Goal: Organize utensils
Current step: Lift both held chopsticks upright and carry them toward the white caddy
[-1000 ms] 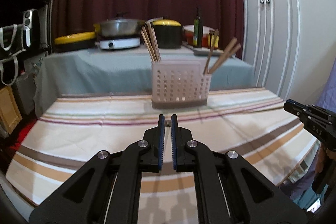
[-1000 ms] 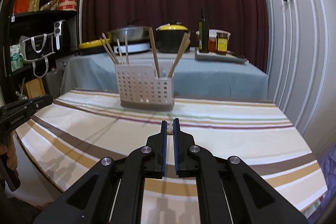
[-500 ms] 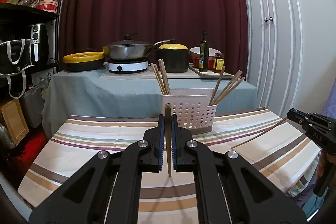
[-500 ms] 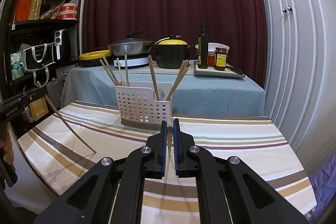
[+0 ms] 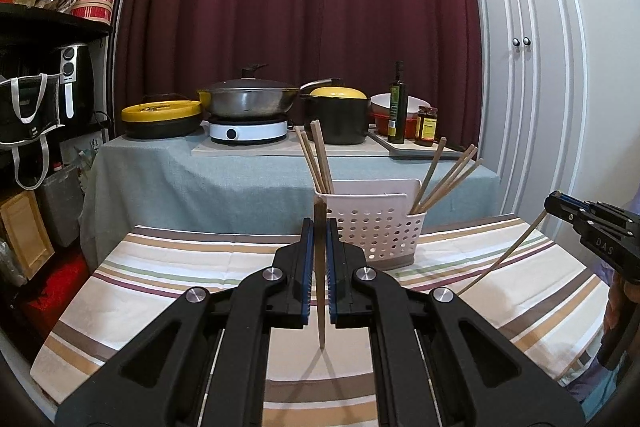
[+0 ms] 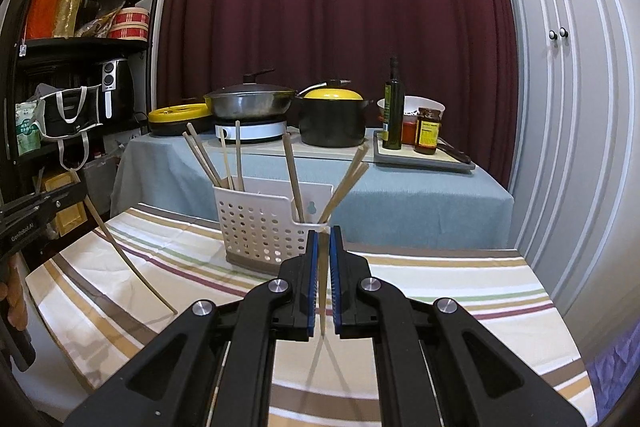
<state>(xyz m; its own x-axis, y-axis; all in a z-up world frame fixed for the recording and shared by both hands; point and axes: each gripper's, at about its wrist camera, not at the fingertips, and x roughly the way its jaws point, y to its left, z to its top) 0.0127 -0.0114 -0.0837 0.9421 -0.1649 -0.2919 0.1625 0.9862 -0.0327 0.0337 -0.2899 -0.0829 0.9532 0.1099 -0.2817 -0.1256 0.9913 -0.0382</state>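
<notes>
Both grippers carry a chopstick off the striped tabletop (image 5: 168,291), and that makes sense: each stick hangs point-down so it can drop straight into the white perforated basket (image 5: 376,231) at centre frame. The left gripper (image 5: 319,227) has its jaws clamped on a chopstick (image 5: 320,299); the right gripper (image 6: 323,239) is pinched on a paler chopstick (image 6: 322,311). From its own camera each stick is just a thin vertical sliver, but the other view shows it whole, slanting in at lower left or right edge. Basket compartments already bristle with sticks.
</notes>
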